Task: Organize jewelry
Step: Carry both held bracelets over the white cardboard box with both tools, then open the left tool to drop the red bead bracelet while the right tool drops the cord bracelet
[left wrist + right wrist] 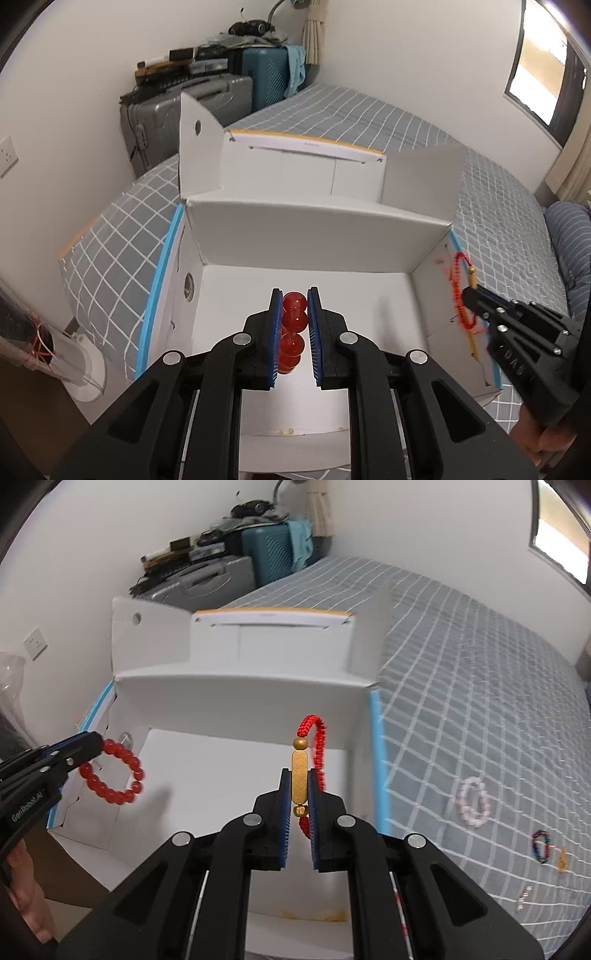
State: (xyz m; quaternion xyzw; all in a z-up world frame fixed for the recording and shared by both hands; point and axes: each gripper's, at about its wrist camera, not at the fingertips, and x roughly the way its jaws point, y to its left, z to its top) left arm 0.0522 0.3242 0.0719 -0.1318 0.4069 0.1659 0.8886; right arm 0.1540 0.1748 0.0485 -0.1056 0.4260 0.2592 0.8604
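My left gripper clenched on a red bead bracelet, my right gripper grasping a red cord bracelet; both over an open white box on the bed

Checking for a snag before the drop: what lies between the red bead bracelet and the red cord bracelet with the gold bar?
Only bare white floor of the open cardboard box shows between the red bead bracelet and the red cord bracelet with the gold bar in the right wrist view.

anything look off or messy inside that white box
Yes: yellowish crumbs or stains dot the white box's floor near its front edge. Otherwise it looks clean.
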